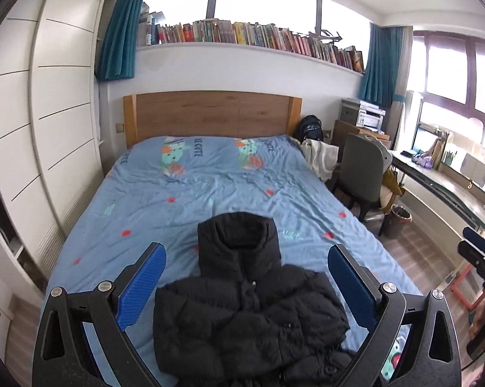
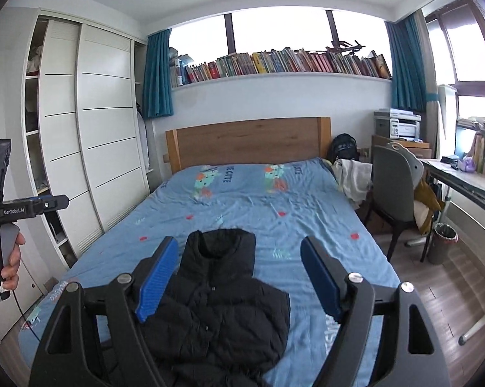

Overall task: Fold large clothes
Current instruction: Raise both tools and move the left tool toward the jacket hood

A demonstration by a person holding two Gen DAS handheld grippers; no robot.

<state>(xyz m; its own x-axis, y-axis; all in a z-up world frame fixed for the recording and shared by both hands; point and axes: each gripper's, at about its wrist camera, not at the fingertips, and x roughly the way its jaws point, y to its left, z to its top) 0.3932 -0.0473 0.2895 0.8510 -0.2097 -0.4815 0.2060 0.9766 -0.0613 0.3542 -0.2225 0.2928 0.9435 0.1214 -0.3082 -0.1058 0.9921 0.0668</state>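
Observation:
A black puffer jacket (image 1: 245, 303) lies on the blue bed cover (image 1: 210, 190) near the foot of the bed, hood toward the headboard, sleeves folded across its front. My left gripper (image 1: 245, 277) is open and empty, held above the jacket. The jacket also shows in the right wrist view (image 2: 220, 300), with my right gripper (image 2: 239, 274) open and empty above it. The left gripper's body (image 2: 4, 206) appears at the left edge of the right wrist view, held in a hand. The right gripper's body (image 1: 481, 251) shows at the right edge of the left wrist view.
A wooden headboard (image 1: 210, 113) stands at the far end. White sliding wardrobes (image 1: 42, 129) line the left side. A grey chair (image 1: 361, 174), desk (image 1: 452, 187) and waste bin (image 1: 399, 221) stand right of the bed. A shelf of books (image 1: 249, 34) runs under the window.

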